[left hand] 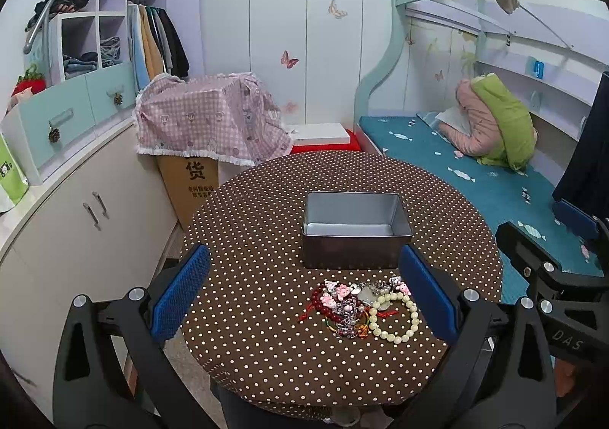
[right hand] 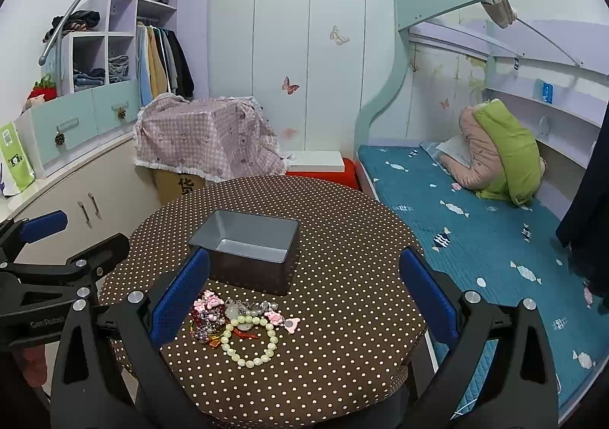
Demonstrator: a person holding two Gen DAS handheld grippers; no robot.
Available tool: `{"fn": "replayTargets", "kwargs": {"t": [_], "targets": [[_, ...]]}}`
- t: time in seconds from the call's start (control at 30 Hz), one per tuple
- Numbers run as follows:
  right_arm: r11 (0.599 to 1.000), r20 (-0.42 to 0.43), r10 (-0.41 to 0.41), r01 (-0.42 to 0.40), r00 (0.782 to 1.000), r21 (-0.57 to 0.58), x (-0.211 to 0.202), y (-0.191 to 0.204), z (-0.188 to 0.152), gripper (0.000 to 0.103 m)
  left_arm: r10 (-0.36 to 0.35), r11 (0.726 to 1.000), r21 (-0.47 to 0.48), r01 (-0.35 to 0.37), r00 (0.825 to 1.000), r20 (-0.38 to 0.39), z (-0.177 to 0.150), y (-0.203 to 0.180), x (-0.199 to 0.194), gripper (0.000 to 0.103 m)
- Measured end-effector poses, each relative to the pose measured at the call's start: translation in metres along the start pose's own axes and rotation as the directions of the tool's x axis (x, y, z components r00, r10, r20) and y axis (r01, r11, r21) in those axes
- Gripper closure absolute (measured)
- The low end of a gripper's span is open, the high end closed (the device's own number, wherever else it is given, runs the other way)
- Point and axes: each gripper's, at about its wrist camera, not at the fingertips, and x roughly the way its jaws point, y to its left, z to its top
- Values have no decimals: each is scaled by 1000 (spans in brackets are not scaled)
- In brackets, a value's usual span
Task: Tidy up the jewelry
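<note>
Left gripper [left hand: 304, 295]: nearest the lens, blue pads spread wide, nothing between them, held above the near part of the table.
Right gripper [right hand: 304, 295]: also spread wide and empty; hangs above the table, right of the tin.
Jewelry pile [left hand: 359, 309]: tangled heap on the polka-dot table [left hand: 247, 238], just in front of the tin, apart from it.
Pale bead bracelet [left hand: 396, 318]: on the side of the pile away from the tin, lying open and flat; easiest first pick, my read.
Red bead string [left hand: 323, 305]: left side of the pile, overlapped by pink charms [left hand: 340, 294].
Tin [left hand: 356, 229]: open grey metal box, bare inside, behind the pile.
Progress: nothing in the tin, so sorting not begun, judged from the layout.
Step tip: come down over one arc of the pale bracelet, pinch beads not cord, lift slowly since red thread crosses it and may drag neighbours along; drop low inside the tin.
Risk: strands snag, whole clump lifts.
Writing: "DAS" on the right gripper body in the left wrist view; "GenRobo…", cut off, on the left gripper body in the right wrist view; Chinese character "货" on the cardboard box [left hand: 190, 181] behind and left of the tin, smaller print unreadable.
</note>
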Motion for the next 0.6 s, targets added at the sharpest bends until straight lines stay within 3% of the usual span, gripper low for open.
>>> {"fn": "replayTargets", "kwargs": {"t": [0.6], "targets": [[999, -11, 7, -7, 1000, -40, 7, 6, 4, 7, -4, 1000, -13, 4, 1000, 5, 0, 4, 6, 5]]}}
